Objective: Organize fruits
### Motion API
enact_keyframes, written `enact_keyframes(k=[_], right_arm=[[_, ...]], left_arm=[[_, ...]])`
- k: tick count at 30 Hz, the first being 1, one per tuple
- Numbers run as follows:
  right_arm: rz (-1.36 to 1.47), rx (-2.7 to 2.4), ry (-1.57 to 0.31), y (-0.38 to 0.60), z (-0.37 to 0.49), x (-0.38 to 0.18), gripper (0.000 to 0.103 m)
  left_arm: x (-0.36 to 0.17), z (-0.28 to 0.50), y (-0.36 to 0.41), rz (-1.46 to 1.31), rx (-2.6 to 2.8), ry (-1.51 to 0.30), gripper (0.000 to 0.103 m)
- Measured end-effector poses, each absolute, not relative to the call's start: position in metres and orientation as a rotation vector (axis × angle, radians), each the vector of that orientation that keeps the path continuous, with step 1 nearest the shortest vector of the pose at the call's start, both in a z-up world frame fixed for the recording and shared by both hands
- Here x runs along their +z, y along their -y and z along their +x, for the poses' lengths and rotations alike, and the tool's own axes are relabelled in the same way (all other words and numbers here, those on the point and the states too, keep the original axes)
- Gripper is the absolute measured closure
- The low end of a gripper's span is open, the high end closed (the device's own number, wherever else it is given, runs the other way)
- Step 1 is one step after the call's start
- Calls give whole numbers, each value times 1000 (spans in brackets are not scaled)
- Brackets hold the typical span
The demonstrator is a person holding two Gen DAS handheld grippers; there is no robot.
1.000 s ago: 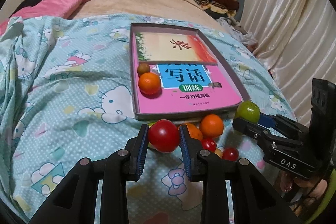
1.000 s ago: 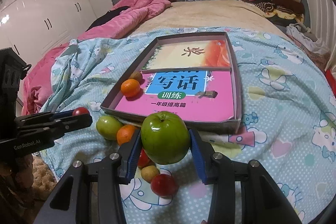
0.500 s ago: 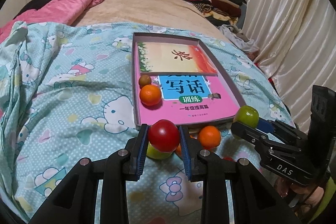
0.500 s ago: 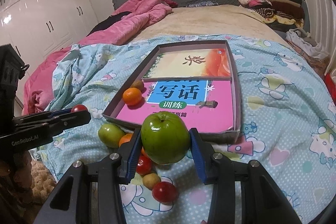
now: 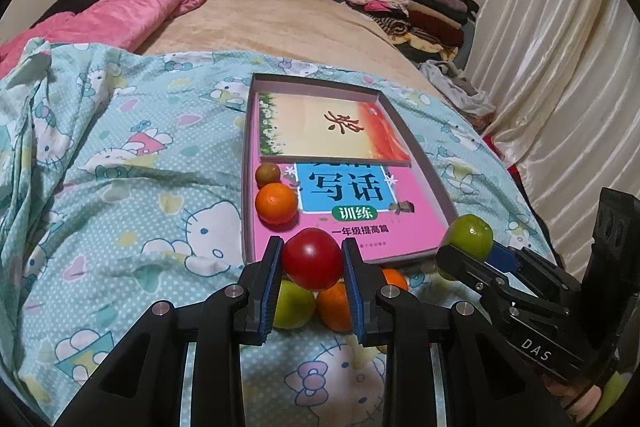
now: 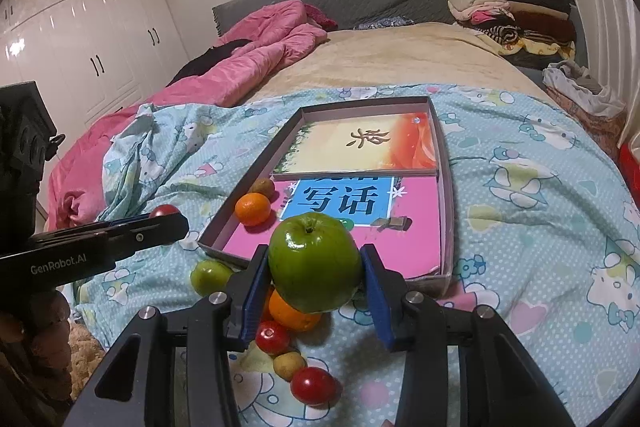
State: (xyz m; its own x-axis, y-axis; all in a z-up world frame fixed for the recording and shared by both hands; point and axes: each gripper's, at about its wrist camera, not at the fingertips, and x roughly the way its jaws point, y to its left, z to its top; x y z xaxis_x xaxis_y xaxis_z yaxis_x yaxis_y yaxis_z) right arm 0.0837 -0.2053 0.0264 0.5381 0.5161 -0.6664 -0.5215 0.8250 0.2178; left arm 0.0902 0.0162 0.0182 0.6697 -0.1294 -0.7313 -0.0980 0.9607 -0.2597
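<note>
My left gripper (image 5: pixel 312 263) is shut on a red tomato (image 5: pixel 312 259), held above the bed just before the near edge of the shallow box tray (image 5: pixel 248 163). My right gripper (image 6: pixel 314 269) is shut on a green apple (image 6: pixel 314 261), also raised near the tray's front edge (image 6: pixel 447 227). The tray holds an orange (image 5: pixel 277 203) and a small brown fruit (image 5: pixel 268 174) at its left side, on top of books. Loose fruit lies on the sheet below: a green apple (image 6: pixel 210 277), an orange (image 6: pixel 292 313), red tomatoes (image 6: pixel 313 385) and a small yellow fruit (image 6: pixel 289 363).
The bed is covered by a light blue cartoon sheet (image 5: pixel 120 187). A pink quilt (image 6: pixel 256 55) lies at the back left, folded clothes (image 6: pixel 508 11) at the back right. Curtains (image 5: pixel 560 67) hang at the right; white wardrobes (image 6: pixel 80 39) stand at the left.
Both grippers have risen and moved forward toward the tray with their fruit still gripped. The loose fruit now lies beneath and behind the fingers.
</note>
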Motion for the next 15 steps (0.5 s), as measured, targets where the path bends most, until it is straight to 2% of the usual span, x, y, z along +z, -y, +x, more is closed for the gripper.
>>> enact_keyframes(k=[15], right_arm=[[13, 569, -772, 213, 94, 29, 58]], left_arm=[[22, 103, -11, -273, -20, -827, 73]])
